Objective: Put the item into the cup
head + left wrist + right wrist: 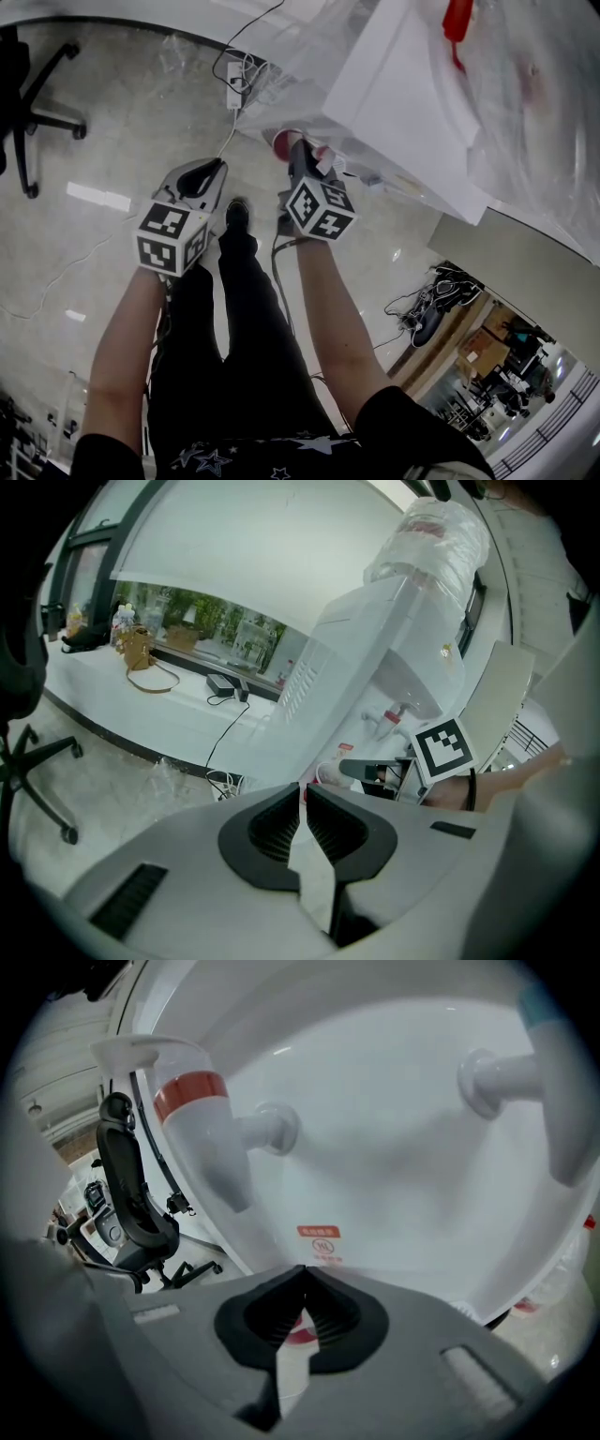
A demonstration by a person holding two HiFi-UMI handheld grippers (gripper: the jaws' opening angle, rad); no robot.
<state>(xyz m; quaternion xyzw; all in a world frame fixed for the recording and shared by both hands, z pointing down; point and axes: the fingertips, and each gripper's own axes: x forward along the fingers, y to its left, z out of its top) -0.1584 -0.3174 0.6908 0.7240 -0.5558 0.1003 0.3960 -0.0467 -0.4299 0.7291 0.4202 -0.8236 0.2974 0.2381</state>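
The white water dispenser (403, 84) stands in front of the person, and everything else sits around it. The right gripper (296, 148) reaches up to the dispenser's front, just below its taps. Its jaws are pressed together at the tips, with the red and white of the cup (283, 141) showing in the gap behind them. They seem to be pinching the cup's wall. In the right gripper view the cup is close under the tap with the red band (202, 1119), while a second tap (525, 1072) juts from the dispenser further to the side. A small red label (319, 1232) is stuck on the dispenser's panel just above the jaw tips. The left gripper (219, 169) hangs away from the dispenser, beside the right one but lower and not touching it. Its jaws are drawn together to a thin slit. A pale sliver shows in that slit, and I cannot tell whether it is the item or only the floor (112, 141) seen through the gap. No view shows the item clearly anywhere else. A power strip (234, 89) lies on the floor at the foot of the dispenser. A black office chair (28, 103) stands well apart from the dispenser, on the person's left. A plastic-wrapped bottle (431, 546) sits on top of the dispenser.
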